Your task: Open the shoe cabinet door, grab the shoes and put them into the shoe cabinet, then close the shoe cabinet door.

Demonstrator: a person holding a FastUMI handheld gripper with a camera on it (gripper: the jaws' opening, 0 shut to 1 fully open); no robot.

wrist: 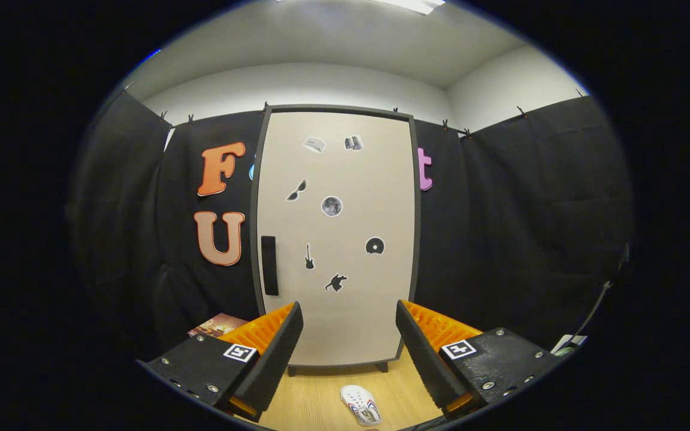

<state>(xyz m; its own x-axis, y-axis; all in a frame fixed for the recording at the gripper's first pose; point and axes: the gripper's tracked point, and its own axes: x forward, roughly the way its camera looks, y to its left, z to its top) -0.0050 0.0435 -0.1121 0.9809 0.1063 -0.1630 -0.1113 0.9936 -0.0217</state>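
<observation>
The shoe cabinet (pixel 336 179) stands upright beyond my fingers, its pale door shut and dotted with small stickers. A dark vertical handle (pixel 269 265) sits on the door's left side. A white shoe (pixel 361 405) with red and blue marks lies on the wooden floor (pixel 315 401), between my fingers and close in front of the cabinet's feet. My gripper (pixel 349 335) is open, held back from the door, with nothing between its fingers.
Black cloth walls close in both sides and the back. A brownish flat booklet (pixel 218 325) lies on the floor left of the cabinet. A cable and a small device (pixel 569 344) sit at the right.
</observation>
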